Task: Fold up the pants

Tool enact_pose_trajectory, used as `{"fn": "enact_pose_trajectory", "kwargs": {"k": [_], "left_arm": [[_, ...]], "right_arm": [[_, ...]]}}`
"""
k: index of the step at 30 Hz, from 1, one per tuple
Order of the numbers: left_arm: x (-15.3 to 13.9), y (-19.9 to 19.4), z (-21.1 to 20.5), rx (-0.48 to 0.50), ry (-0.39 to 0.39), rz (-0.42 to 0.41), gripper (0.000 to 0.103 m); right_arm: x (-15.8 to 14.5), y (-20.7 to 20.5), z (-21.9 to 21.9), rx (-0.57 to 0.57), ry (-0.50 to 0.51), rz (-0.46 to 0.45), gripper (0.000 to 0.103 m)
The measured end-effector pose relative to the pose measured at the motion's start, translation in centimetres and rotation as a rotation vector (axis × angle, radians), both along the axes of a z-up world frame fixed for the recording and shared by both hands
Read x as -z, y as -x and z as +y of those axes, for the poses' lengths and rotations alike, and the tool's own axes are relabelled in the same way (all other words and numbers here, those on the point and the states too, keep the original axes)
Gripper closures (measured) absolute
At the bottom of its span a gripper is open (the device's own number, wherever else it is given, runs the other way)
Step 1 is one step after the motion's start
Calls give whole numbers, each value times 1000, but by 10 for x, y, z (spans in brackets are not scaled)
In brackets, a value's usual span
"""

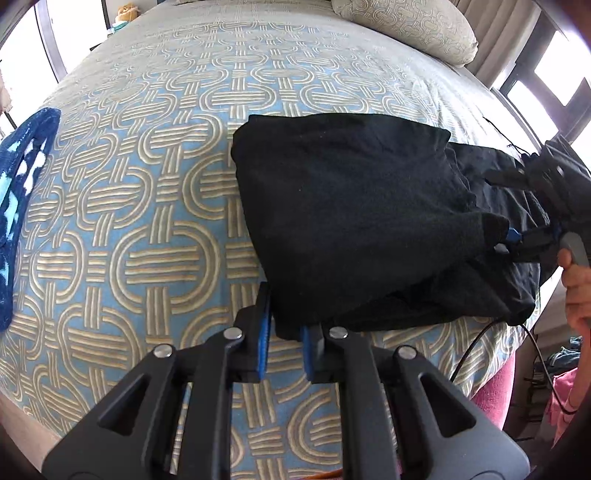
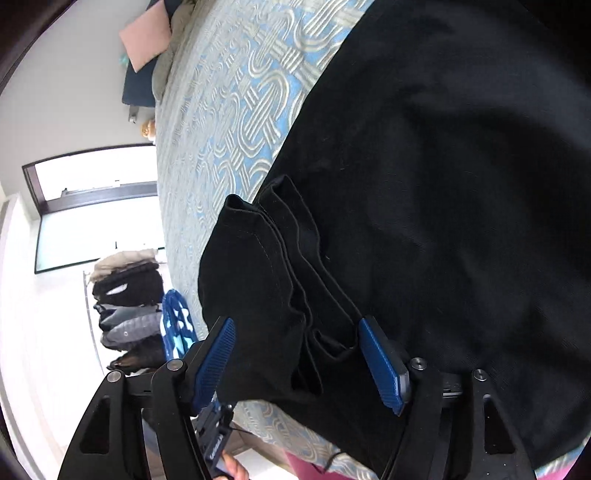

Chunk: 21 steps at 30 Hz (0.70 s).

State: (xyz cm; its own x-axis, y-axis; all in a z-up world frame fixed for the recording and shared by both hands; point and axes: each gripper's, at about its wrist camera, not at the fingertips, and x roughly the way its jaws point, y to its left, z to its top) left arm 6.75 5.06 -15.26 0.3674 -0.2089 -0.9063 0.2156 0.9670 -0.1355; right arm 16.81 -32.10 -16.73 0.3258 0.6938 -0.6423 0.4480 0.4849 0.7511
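Note:
Black pants lie folded in a thick pad on the patterned bedspread, with looser layers trailing to the right. My left gripper sits at the near left corner of the pad; its jaws stand slightly apart with the corner's edge between them. My right gripper is open, its blue pads on either side of the bunched hem layers. In the left wrist view the right gripper is at the pad's right edge.
A matching pillow lies at the head of the bed. A blue patterned cloth hangs at the bed's left edge. A black cable runs off the near right side. Stacked clothes stand beside the bed.

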Motion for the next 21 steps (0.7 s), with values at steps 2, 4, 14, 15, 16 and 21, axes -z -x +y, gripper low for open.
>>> {"fn": "enact_pose_trajectory", "kwargs": {"k": [2, 4, 14, 15, 16, 21], "left_arm": [[2, -2, -1, -5, 1, 5, 88], [3, -3, -2, -8, 1, 8, 88], [-27, 10, -16, 103, 28, -51, 84], [-29, 12, -22, 127, 18, -57, 83], [-30, 13, -29, 149, -1, -63, 83], [-14, 16, -48, 204, -99, -40, 79]], "right_arm": [[-6, -6, 9, -52, 58, -14, 77], [-15, -9, 19, -100, 65, -43, 92], [-144, 37, 6, -126, 254, -376, 92], [-143, 40, 2, -133, 288, -374, 91], [-137, 42, 1, -149, 327, -357, 85], [-50, 49, -36, -102, 417, -7, 78]]}}
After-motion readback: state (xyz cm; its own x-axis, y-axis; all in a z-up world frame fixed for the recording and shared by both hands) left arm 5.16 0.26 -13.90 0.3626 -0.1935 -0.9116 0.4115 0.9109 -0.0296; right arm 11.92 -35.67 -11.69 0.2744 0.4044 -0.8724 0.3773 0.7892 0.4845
